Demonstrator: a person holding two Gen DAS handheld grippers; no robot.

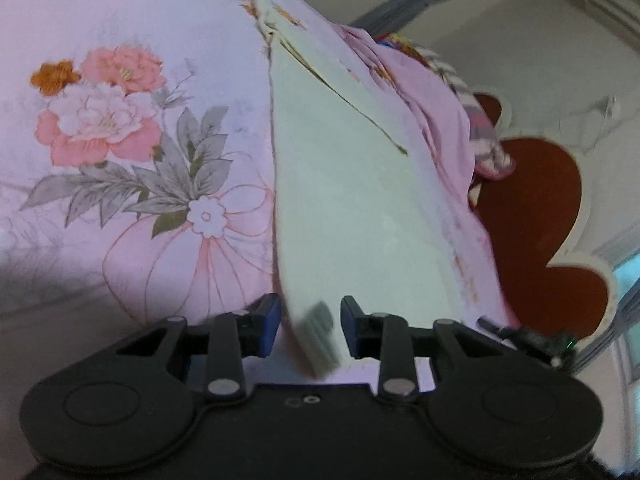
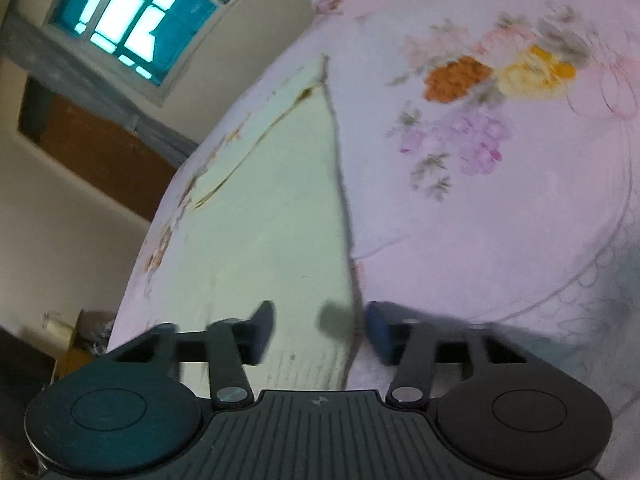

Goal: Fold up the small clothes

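Note:
A pale green garment [image 1: 340, 200] lies flat on a pink floral bedsheet [image 1: 120, 120]. It stretches away from both grippers, and a dark seam line crosses its far part. In the left wrist view its near corner, with a ribbed hem [image 1: 320, 332], sits between the blue pads of my left gripper [image 1: 310, 326]; the pads stand apart and do not pinch it. In the right wrist view the same garment [image 2: 272, 208] has its right edge running down between the pads of my right gripper [image 2: 322, 334]. Those jaws are wide apart, and the picture is blurred there.
A heap of pink clothes [image 1: 432, 120] and a striped piece [image 1: 488, 148] lie at the bed's right edge, above a red-brown floor patch [image 1: 532, 208]. On the right wrist view's left are the bed's edge, a window [image 2: 132, 12], a brown panel [image 2: 100, 152] and a box [image 2: 76, 344].

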